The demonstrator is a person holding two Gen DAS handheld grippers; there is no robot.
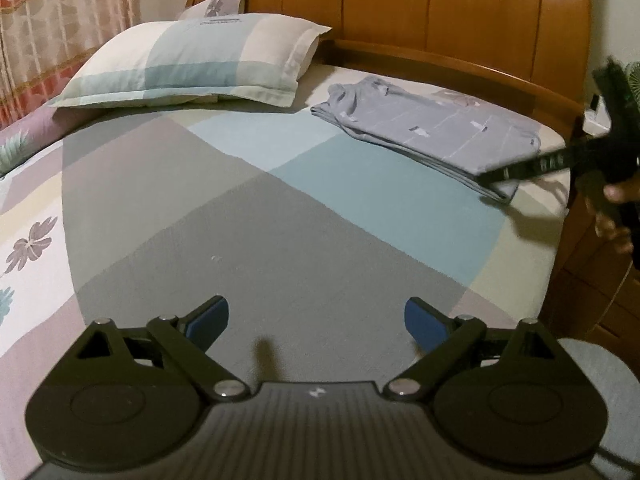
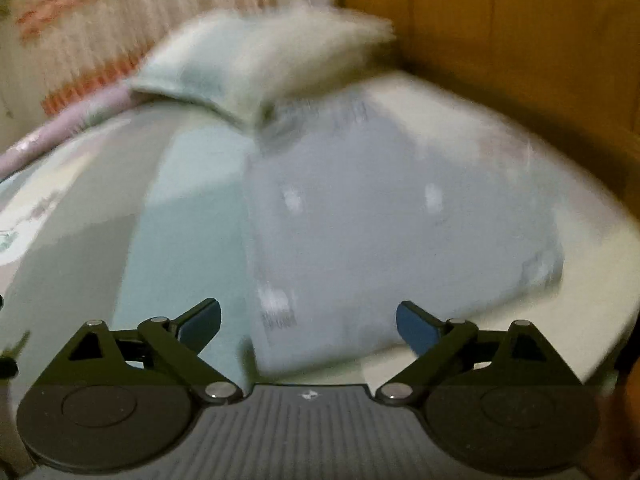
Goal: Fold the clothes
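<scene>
Folded grey-lilac patterned cotton garment (image 1: pixel 432 128) lies flat on patchwork bed sheet (image 1: pixel 280 216) near wooden headboard (image 1: pixel 440 12), prob. parked as done, w/ right gripper (image 2: pixel 308 322) fingers spread, empty, above it, left gripper (image 1: pixel 316 320) fingers likewise released.

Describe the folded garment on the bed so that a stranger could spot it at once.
Start at the curved wooden headboard; below it lies the bed's colour-block sheet. The folded garment lies flat near the headboard, beside the big checked pillow. It alone is lavender-grey, with thin pale lines and small white marks.
</scene>
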